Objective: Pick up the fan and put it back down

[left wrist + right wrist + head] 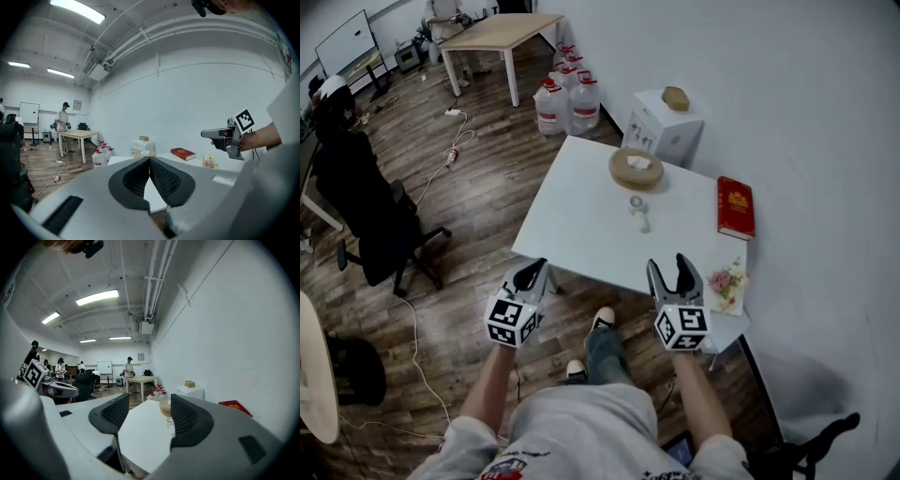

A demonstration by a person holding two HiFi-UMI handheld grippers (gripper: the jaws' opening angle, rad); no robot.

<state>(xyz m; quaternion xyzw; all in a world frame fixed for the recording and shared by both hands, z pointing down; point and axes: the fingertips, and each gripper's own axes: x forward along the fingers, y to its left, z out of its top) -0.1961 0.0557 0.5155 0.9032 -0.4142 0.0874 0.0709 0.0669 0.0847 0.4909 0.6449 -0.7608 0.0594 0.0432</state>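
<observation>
Left tongs (531, 273): the jaws are closed tip to tip, as the left gripper view shows, with nothing clamped between them. They are held level just off the near left edge of the white surface (581, 225), above the wooden floor.

Right tongs (669, 270): the jaws stand wide apart and hold nothing (the right gripper view shows only the bare surface and distant items through the gap). They sit over the near edge of the surface, just beside a small bunch of flowers (729, 280) at the near right corner.

Fan (638, 213): a small white handheld unit resting near the middle of the surface, well apart from both tongs. In the right gripper view the fan (169, 421) appears ahead, close to the inner face of the right-hand jaw but not between the pads.

Other items on the surface:
- Round woven tray (636, 169), beyond the fan toward the far edge.
- Red book (736, 207), lying flat along the right edge next to the wall.
</observation>
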